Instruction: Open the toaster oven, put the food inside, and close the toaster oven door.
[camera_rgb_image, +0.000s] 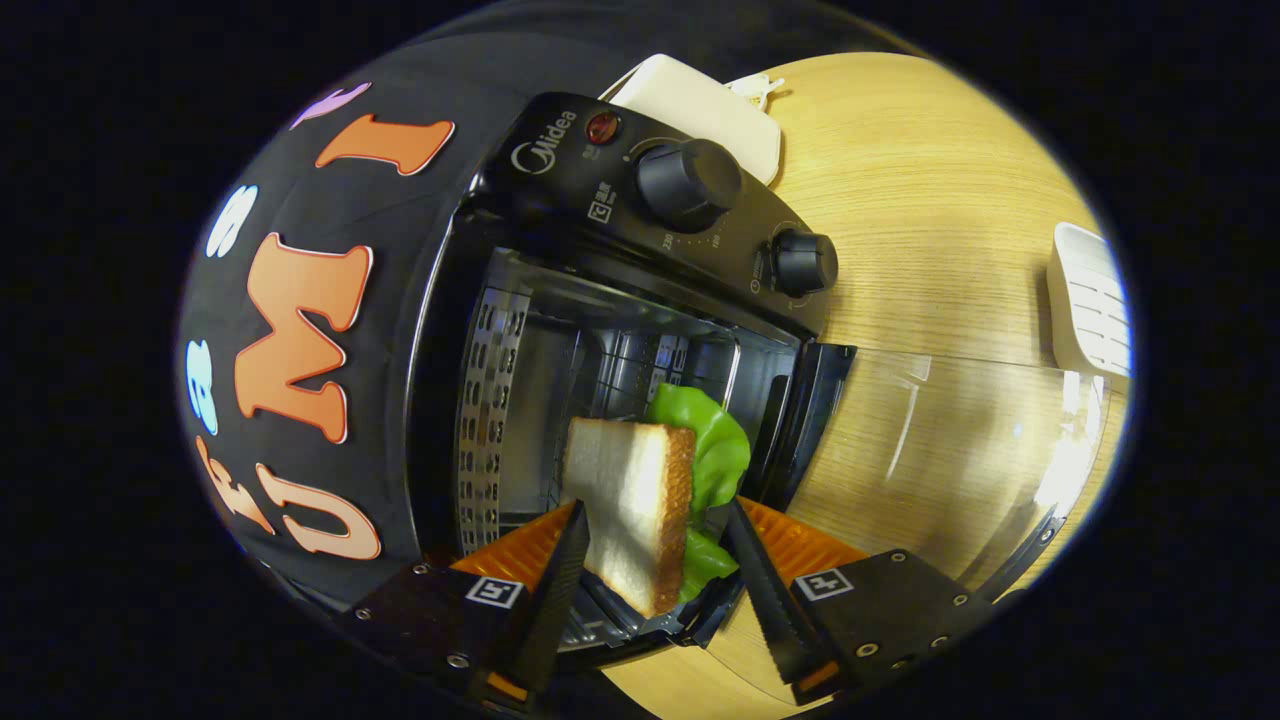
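And here's the gripper view: the gripper is clenched on the sandwich, both fingers pressing its sides, toasted bread on one face and green lettuce spilling out the other. The sandwich sits right at the mouth of the toaster oven, just past the threshold of the open cavity, above the wire rack inside. The oven's glass door is swung fully open and lies flat out over the wooden worktop. Two black knobs and a small red lamp line the control panel. Beyond the oven a white box rests on the worktop, and a white slotted object lies well apart, past the door.
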